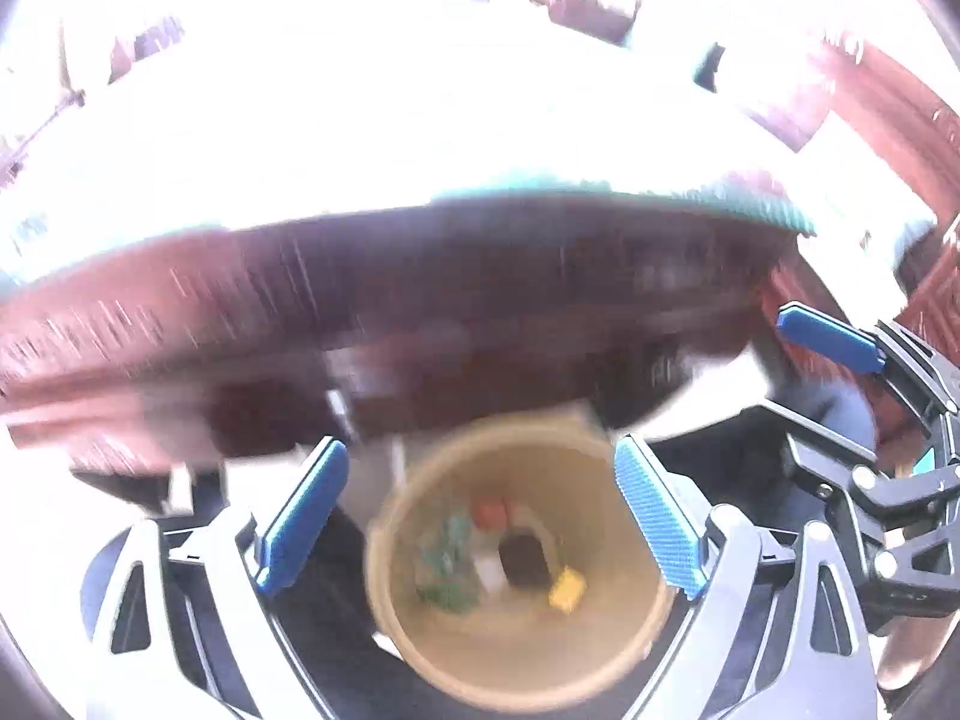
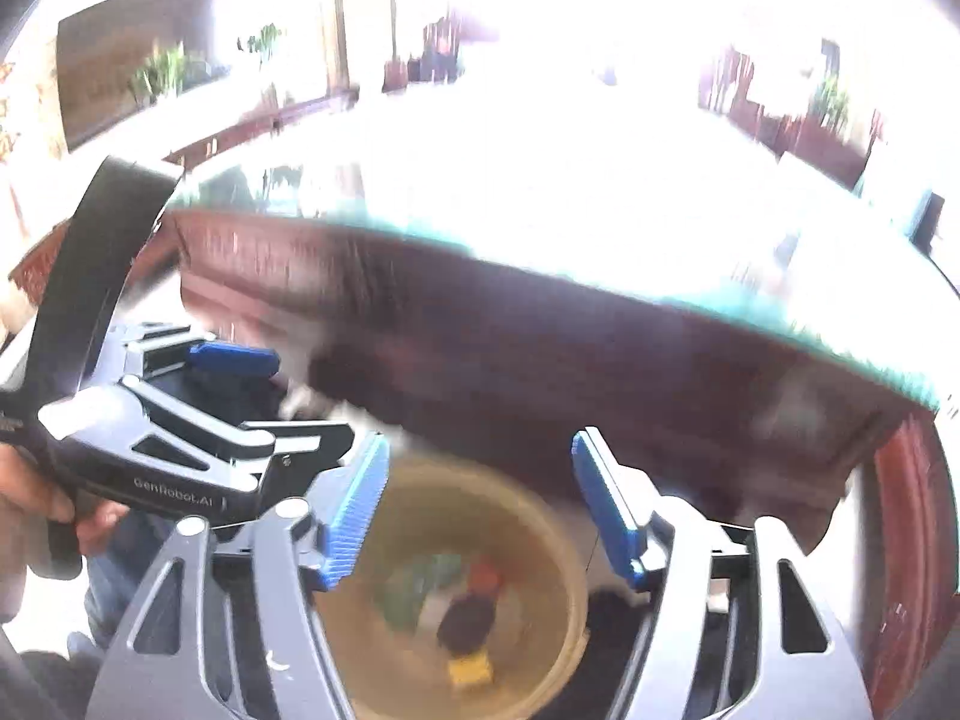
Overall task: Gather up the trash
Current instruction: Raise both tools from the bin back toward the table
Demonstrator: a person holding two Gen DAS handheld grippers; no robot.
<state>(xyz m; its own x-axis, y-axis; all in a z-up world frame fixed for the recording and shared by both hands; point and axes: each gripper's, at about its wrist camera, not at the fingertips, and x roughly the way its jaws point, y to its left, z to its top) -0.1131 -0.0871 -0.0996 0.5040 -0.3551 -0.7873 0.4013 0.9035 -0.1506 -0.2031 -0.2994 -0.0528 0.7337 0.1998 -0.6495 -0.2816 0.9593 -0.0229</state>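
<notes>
left wrist view: both grippers, left gripper (image 1: 480, 516) and right gripper (image 2: 480, 516), gape wide above bin (image 1: 624, 516).

Place: a home dining or living room (blurred, sunlit).
Evidence: dark wooden table (image 2: 540, 348) ahead of the tongs; potted plants (image 2: 162, 69) beyond.

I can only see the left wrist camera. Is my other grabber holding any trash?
Observer: No. The right wrist view shows the right gripper open and holding nothing, above the tan round bin.
Child: Who is holding my left grabber?
Observer: A bare hand is wrapped around the black handle of the left gripper.
Child: Is there anything green in the room?
Observer: Yes, green leafy plants stand on a wooden ledge at the far left.
</notes>
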